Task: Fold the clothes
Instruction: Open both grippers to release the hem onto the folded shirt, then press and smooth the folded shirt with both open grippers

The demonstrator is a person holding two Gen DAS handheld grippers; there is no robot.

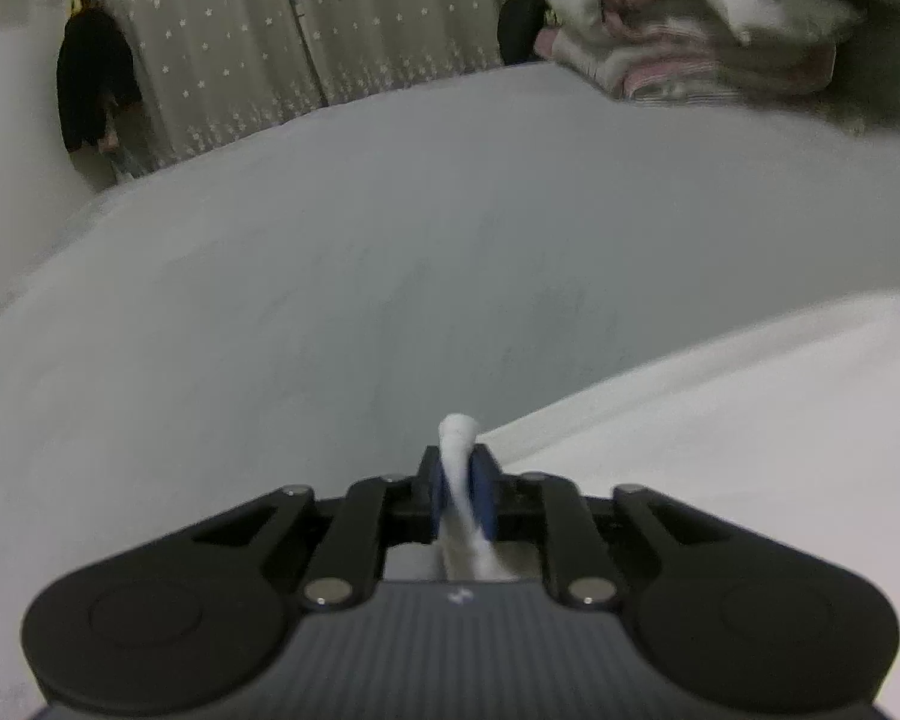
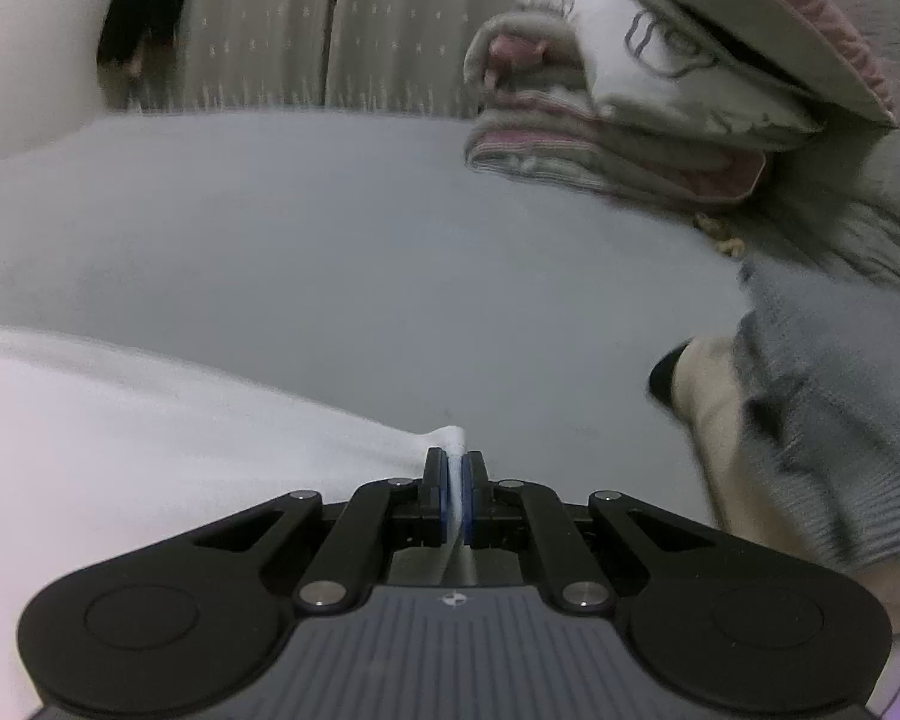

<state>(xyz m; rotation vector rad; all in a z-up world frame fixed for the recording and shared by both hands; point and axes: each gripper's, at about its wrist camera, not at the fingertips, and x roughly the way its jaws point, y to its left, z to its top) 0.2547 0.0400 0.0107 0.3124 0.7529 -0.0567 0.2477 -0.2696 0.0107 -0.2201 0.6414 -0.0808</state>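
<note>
A white garment (image 1: pixel 750 420) lies spread on the grey bed sheet (image 1: pixel 390 240). In the left wrist view its bunched corner (image 1: pixel 459 429) sticks up between the blue pads of my left gripper (image 1: pixel 463 480). The jaws stand slightly apart and the cloth runs loosely and diagonally through the gap. In the right wrist view the same white garment (image 2: pixel 150 420) stretches off to the left. My right gripper (image 2: pixel 456 483) is shut on the garment's other corner (image 2: pixel 453 435), pinched thin between the pads. Both grippers are low over the sheet.
A stack of folded bedding and pillows (image 2: pixel 660 108) sits at the far right of the bed. A grey knit garment (image 2: pixel 840 420) over a beige one lies close on the right. Star-patterned curtains (image 1: pixel 270 30) and a dark hanging item (image 1: pixel 93 78) are behind the bed.
</note>
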